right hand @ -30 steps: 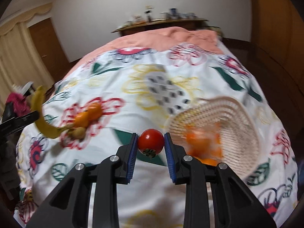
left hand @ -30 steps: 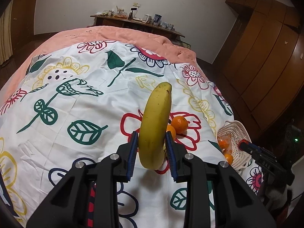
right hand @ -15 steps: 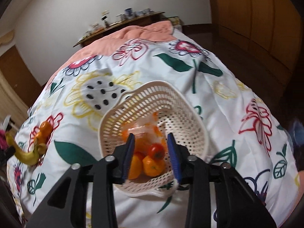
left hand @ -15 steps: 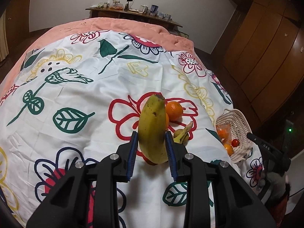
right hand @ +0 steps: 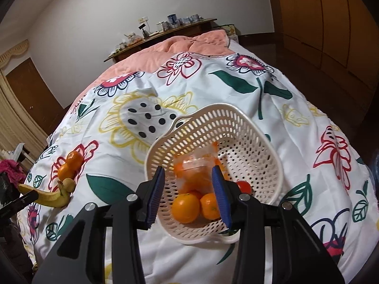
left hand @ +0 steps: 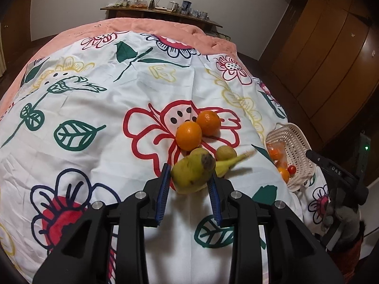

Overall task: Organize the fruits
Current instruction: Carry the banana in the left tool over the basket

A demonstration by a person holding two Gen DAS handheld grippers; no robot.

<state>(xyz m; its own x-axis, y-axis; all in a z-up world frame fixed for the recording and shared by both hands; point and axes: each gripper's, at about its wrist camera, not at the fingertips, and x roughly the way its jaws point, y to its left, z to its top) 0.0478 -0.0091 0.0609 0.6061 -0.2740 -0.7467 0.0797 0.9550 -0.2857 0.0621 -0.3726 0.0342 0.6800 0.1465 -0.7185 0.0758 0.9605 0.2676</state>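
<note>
The left gripper point(left hand: 189, 184) is clamped on a banana point(left hand: 191, 174), held by its thick middle just above the bedsheet point(left hand: 94, 99). The right gripper point(right hand: 191, 196) hovers over the basket point(right hand: 260, 123); its jaws stand apart with nothing pressed between them.

Handling: the banana is soft and bruises easily; one dark spot already shows near its end. Its skin is smooth and curved, so it can pivot between the pads. The mid-body grip across the narrow width appears sound. Keep pressure light.

Surroundings: two oranges point(left hand: 197, 130) lie touching each other just beyond the banana. A small kiwi-like fruit point(left hand: 226, 152) and a second banana point(left hand: 233, 161) lie beside them, close to the held fruit. The basket sits well to the right at the bed edge, tilted, already holding oranges point(right hand: 186, 207), a tomato point(right hand: 244, 185) and a plastic bag point(right hand: 196, 165).

Obstructions: the right gripper occupies the space over the basket, and the bag fills much of its floor. The loose round fruit probably rolls if nudged.
</note>
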